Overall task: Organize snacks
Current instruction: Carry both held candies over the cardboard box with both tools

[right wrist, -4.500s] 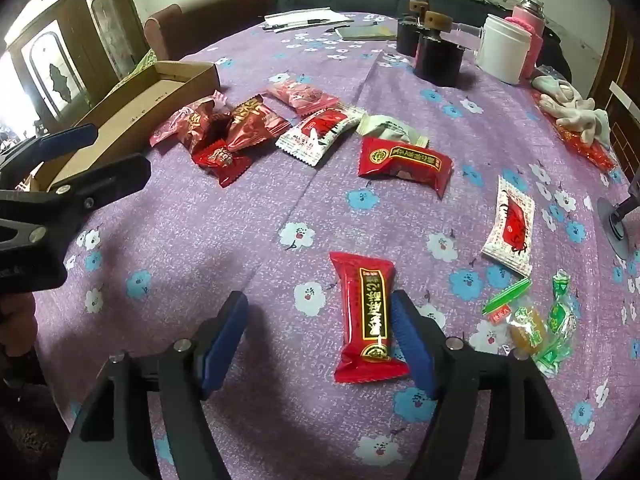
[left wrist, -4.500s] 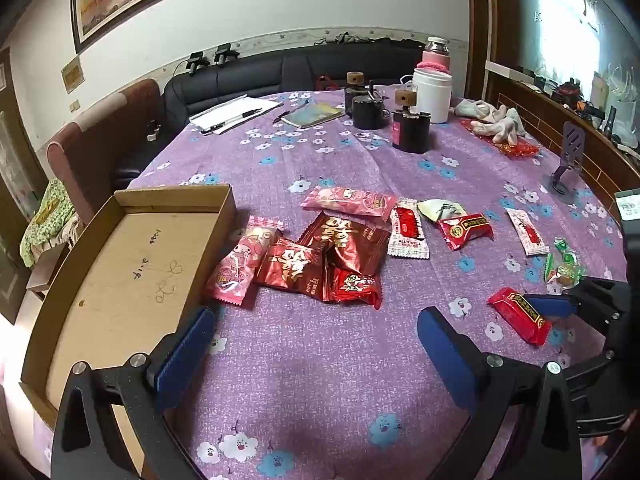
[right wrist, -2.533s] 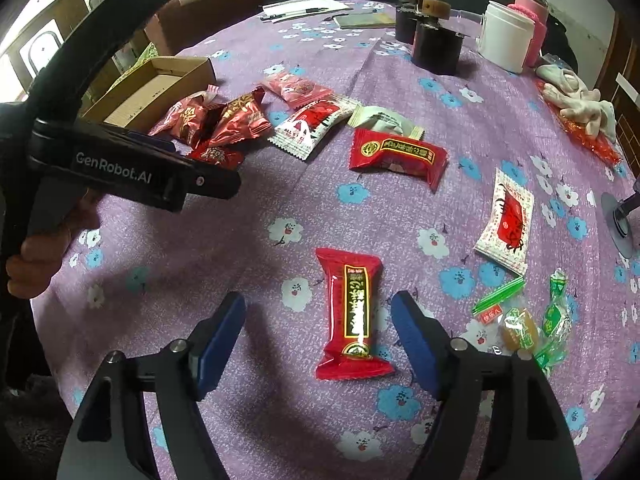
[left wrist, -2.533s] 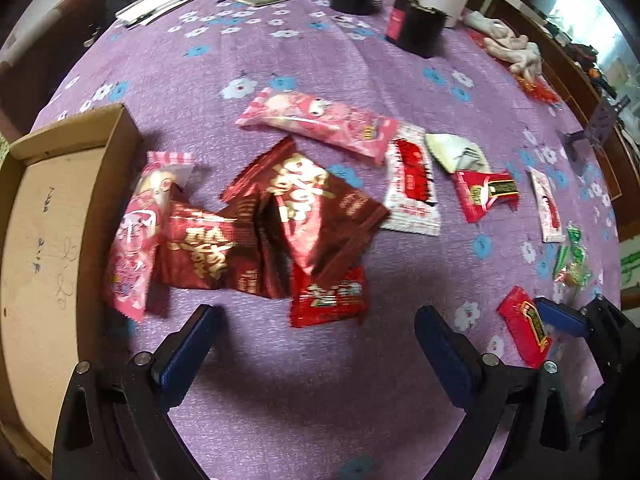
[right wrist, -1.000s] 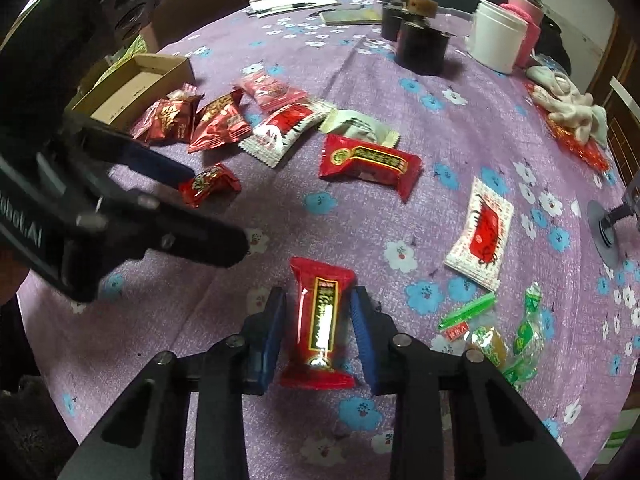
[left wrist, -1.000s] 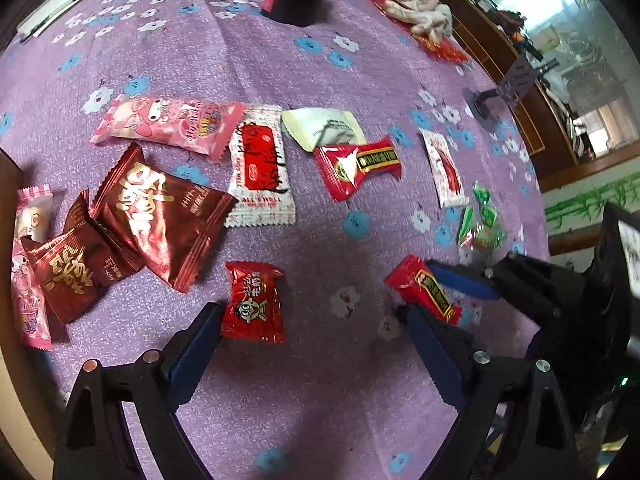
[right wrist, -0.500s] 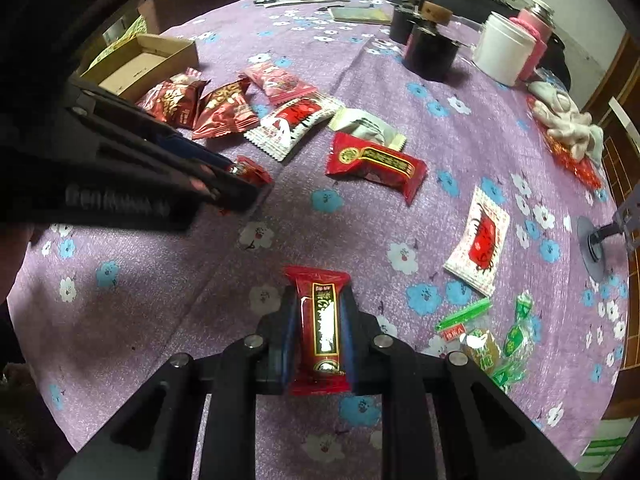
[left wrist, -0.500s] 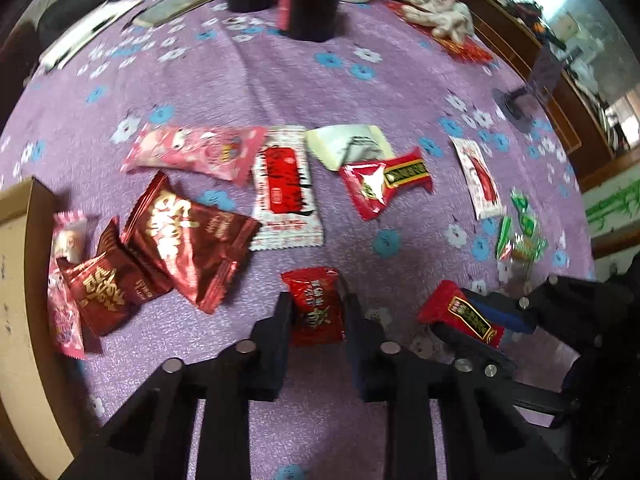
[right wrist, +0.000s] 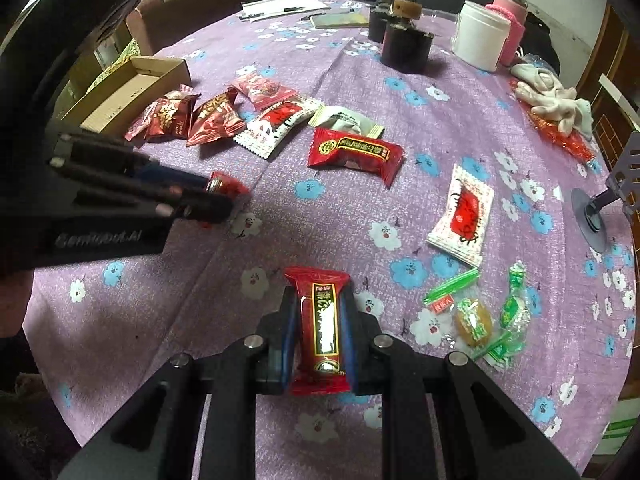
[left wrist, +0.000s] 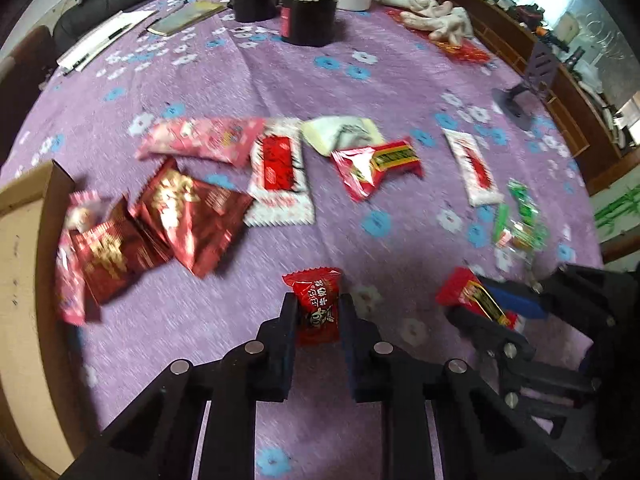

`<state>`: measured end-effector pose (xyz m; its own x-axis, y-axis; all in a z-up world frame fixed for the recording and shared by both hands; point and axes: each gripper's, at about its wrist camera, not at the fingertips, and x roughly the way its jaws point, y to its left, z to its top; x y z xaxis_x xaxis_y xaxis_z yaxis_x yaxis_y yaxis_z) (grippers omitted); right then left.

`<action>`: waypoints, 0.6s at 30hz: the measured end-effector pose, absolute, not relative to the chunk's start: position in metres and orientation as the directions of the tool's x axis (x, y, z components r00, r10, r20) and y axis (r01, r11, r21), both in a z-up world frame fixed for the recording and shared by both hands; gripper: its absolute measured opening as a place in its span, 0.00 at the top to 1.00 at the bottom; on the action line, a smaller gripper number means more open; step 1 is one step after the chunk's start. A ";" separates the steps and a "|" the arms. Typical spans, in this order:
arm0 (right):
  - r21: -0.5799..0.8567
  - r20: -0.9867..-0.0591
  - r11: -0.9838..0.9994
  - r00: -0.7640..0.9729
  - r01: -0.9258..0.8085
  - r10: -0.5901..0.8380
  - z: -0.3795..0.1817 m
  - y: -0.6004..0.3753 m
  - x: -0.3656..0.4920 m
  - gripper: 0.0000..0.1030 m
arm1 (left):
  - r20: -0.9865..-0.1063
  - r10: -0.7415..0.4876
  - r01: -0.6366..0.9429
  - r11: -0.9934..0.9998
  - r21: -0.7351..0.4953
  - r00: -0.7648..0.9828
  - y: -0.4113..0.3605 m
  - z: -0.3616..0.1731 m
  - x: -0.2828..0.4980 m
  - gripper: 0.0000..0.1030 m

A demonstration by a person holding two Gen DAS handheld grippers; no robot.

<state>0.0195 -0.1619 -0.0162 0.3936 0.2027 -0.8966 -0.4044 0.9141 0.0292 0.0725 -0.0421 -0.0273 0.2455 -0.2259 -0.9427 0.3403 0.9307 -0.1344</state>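
My left gripper [left wrist: 318,312] is shut on a small red candy packet [left wrist: 317,304] and holds it just above the purple flowered tablecloth. My right gripper [right wrist: 318,328] is shut on a long red snack bar [right wrist: 322,324]; it shows in the left wrist view [left wrist: 476,298] too. The open cardboard box [left wrist: 24,280] lies at the left, also in the right wrist view [right wrist: 132,88]. Loose snacks lie between: dark red packets [left wrist: 176,216], a pink packet [left wrist: 200,140], a white-and-red packet [left wrist: 278,176], a red bar [right wrist: 354,154].
Green candies [right wrist: 480,316] and a white-red sachet [right wrist: 462,216] lie at the right. Black jars [right wrist: 404,46], a white tub [right wrist: 482,36], gloves [right wrist: 548,100] and papers [right wrist: 280,6] stand at the far side. A phone stand [right wrist: 600,208] sits at the right edge.
Both grippers stay shut on their snacks. The left gripper has lifted and drawn back a little with the small red packet; the right holds the red bar slightly higher.
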 end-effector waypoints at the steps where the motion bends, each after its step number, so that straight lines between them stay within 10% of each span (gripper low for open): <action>1: 0.031 -0.895 0.914 0.395 -0.404 0.205 -0.015 -0.162 0.018 0.82 | -0.940 -0.235 0.339 0.930 -0.143 0.246 -0.041 -0.026 0.069 0.82; 18: -0.010 -0.848 0.823 0.440 -0.569 0.294 0.054 -0.069 0.016 0.82 | -0.844 -0.201 0.136 0.979 -0.153 0.497 0.068 0.039 0.010 0.81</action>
<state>0.0163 -0.0693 0.0543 0.4400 0.2943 -0.8484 -0.5685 0.8226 -0.0096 0.0099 0.0681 0.0392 0.4965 -0.2008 -0.8445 0.1364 0.9788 -0.1526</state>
